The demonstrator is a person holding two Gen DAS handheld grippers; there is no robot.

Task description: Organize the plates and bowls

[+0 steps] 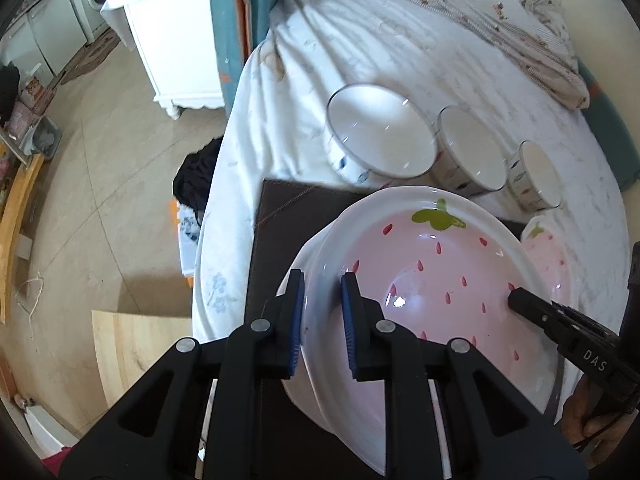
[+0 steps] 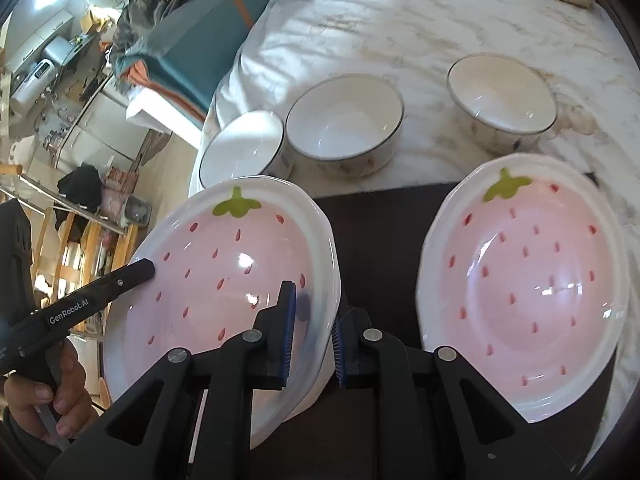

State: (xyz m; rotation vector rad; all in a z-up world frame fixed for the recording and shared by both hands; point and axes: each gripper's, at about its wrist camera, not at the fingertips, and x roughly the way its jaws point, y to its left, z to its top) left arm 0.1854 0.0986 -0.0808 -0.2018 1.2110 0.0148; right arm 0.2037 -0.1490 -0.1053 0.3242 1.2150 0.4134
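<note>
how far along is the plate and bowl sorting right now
Early on. Nothing looks stacked yet: three white bowls sit apart on the bedsheet. In hand: the left tool and right tool both clamp opposite rims of one strawberry plate, lifted and tilted. Left: the second strawberry plate lies separately on the dark mat, and the bowls remain ungrouped.

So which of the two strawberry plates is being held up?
The left strawberry plate: both grippers clamp its rim, the left gripper and the right gripper on opposite edges. The other strawberry plate lies untouched on the dark mat.
</note>
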